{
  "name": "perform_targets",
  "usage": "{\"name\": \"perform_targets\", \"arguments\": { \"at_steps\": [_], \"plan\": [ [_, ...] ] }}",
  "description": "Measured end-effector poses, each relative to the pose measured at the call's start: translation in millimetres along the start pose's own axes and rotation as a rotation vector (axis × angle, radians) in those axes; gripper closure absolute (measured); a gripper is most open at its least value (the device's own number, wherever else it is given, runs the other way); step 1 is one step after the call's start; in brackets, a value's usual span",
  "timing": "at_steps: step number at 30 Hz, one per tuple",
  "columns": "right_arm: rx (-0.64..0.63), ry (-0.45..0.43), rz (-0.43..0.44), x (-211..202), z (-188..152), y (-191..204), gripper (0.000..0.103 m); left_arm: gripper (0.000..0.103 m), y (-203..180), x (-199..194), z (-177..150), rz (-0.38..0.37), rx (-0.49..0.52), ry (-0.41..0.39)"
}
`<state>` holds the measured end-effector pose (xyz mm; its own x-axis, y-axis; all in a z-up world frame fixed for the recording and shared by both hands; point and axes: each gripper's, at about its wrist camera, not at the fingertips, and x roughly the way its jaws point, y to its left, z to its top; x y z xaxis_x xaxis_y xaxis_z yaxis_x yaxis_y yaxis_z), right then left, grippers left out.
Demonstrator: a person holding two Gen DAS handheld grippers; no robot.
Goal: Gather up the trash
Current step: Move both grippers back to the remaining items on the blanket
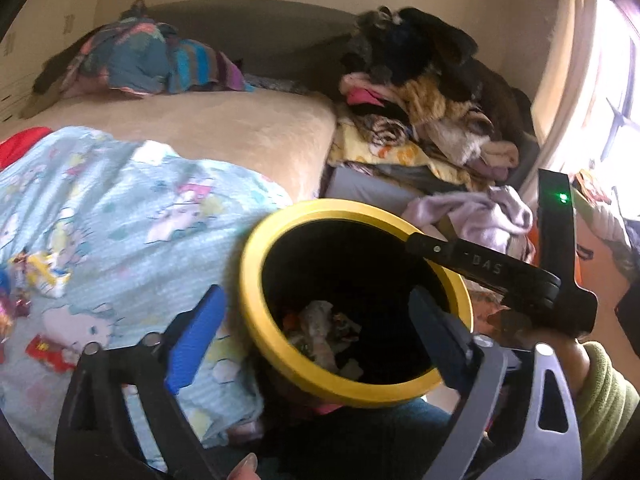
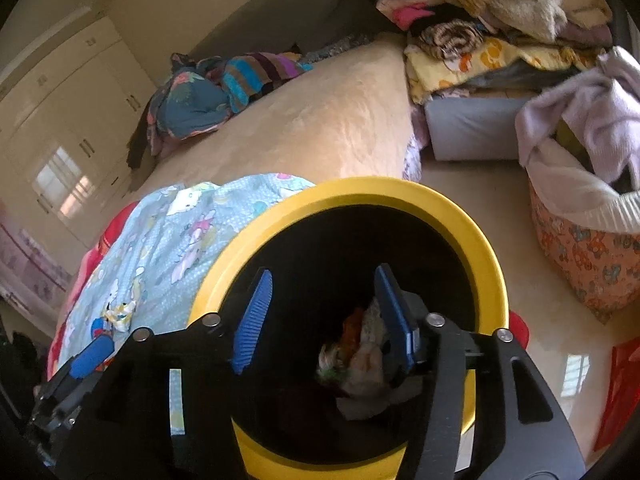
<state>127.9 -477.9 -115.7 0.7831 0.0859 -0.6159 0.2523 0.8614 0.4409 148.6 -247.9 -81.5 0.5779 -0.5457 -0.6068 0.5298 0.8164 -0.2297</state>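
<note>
- Hovering over the yellow-rimmed bin (image 2: 486, 240), the right gripper (image 2: 324, 320) has its blue fingers (image 2: 254, 320) spread wide, holding nothing.
- Crumpled trash (image 2: 360, 356) lies at the bin's bottom, between those fingers toward 5 o'clock.
- Left gripper (image 1: 316, 344) is likewise wide open and empty, straddling the rim's 9 o'clock edge.
- Loose wrappers (image 1: 38, 272) rest on the Hello Kitty sheet (image 1: 132, 208).
- Right gripper's arm reads "DAS".

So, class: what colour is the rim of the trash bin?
Yellow. The trash bin's rim is a yellow ring around a black interior, clearest in the right wrist view.
</note>
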Motion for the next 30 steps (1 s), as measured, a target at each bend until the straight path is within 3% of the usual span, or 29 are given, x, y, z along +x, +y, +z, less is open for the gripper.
{"name": "perform_targets", "arguments": {
  "at_steps": [8, 22, 30],
  "plan": [
    [-0.110, -0.059, 0.042, -16, -3, 37, 0.036, 0.007, 20, -34, 1, 0.073, -0.017, -0.065],
    [-0.228, -0.106, 0.145, -36, -15, 88, 0.033, 0.007, 64, -86, 4, 0.220, -0.094, -0.165],
    [-0.312, -0.116, 0.202, -45, -27, 120, 0.029, 0.007, 83, -108, 1, 0.261, -0.119, -0.195]
  ]
}}
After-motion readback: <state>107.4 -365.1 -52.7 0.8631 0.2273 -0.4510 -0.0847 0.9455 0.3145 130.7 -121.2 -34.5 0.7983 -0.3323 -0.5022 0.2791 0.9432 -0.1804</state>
